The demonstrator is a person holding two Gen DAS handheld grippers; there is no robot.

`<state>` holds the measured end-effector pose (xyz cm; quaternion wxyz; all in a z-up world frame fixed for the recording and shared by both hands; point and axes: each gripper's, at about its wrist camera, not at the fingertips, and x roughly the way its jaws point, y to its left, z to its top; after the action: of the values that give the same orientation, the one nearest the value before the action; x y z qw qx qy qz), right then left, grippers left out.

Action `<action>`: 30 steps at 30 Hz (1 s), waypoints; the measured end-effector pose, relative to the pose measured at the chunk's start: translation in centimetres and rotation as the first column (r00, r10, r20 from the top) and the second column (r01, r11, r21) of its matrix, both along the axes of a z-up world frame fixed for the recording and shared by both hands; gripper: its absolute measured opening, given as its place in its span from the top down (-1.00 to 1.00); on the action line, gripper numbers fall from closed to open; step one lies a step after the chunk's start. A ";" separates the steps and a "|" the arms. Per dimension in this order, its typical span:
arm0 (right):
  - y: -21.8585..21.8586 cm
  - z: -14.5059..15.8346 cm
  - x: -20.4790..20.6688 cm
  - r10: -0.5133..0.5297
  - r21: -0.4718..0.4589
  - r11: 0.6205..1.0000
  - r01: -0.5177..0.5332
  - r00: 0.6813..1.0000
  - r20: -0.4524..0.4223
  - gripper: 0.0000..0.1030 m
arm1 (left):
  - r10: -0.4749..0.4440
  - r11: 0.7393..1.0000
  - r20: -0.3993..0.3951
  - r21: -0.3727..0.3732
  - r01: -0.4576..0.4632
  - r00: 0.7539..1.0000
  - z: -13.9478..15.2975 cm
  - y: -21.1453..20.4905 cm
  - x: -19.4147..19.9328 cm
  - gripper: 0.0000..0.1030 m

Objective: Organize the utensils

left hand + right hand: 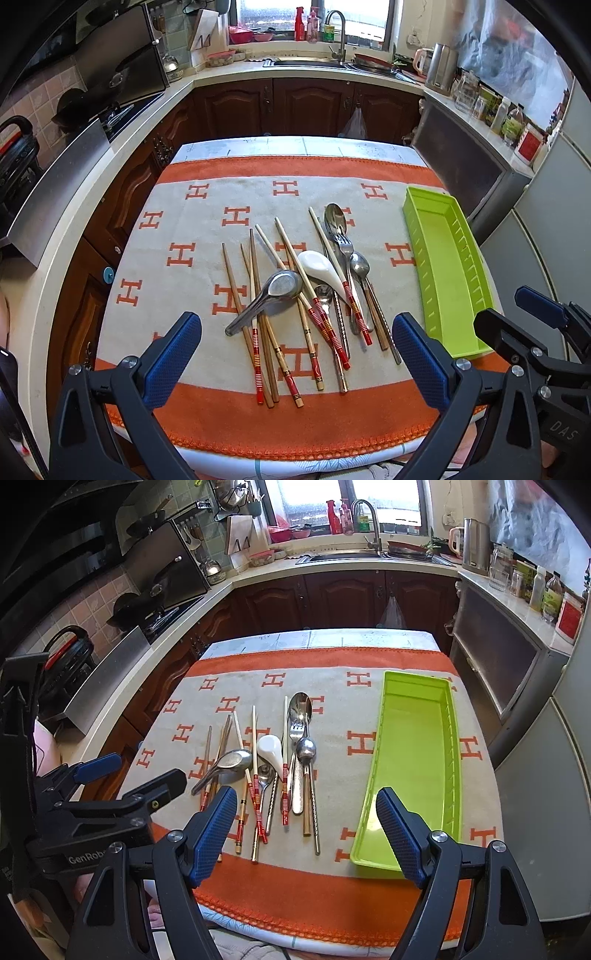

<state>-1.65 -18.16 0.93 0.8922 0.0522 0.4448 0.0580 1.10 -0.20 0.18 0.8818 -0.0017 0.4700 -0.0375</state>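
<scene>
A pile of utensils lies mid-table on an orange and cream cloth: several wooden chopsticks (258, 332), a white ceramic spoon (319, 267), a steel soup spoon (275, 291), metal spoons (334, 218) and a fork (341, 243). The pile also shows in the right wrist view (273, 764). A green plastic tray (448, 266) lies empty to the right (417, 760). My left gripper (295, 354) is open above the near end of the chopsticks. My right gripper (306, 834) is open over the near edge, between pile and tray.
The table's cloth (207, 417) ends at the near edge below the grippers. Kitchen counters ring the table: stove (92, 110) at left, sink (332, 62) at the back, bottles and jars (498, 110) at right. A grey fridge (546, 812) stands right of the table.
</scene>
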 end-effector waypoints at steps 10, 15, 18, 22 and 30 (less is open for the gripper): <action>0.2 1.9 2.0 0.040 0.014 0.999 -0.039 0.999 -0.035 -0.32 | -0.048 0.999 -0.051 0.007 0.048 0.998 1.5 1.9 2.8 -0.98; 0.5 2.8 4.9 0.059 0.010 0.998 -0.058 0.997 -0.053 -0.28 | -0.047 0.999 -0.110 -0.032 0.044 0.993 0.9 4.4 5.7 -0.98; 0.9 2.5 7.2 0.070 0.028 0.997 -0.068 0.993 -0.098 -0.21 | -0.017 0.999 -0.141 -0.047 0.010 0.990 0.0 6.1 7.4 -0.98; 1.4 0.6 10.6 0.090 0.058 0.995 -0.080 0.980 -0.180 -0.04 | -0.003 0.994 -0.193 -0.109 -0.018 0.981 -1.7 8.0 9.3 -0.84; 2.4 -5.0 16.2 0.103 0.123 0.990 -0.066 0.939 -0.327 0.19 | 0.012 0.987 -0.298 -0.147 -0.058 0.954 -6.3 9.9 12.3 -0.24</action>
<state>14.55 -15.77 -4.10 0.7967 0.0914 0.5870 0.1112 13.38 9.69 -6.09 0.7991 -0.0840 0.5925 -0.0575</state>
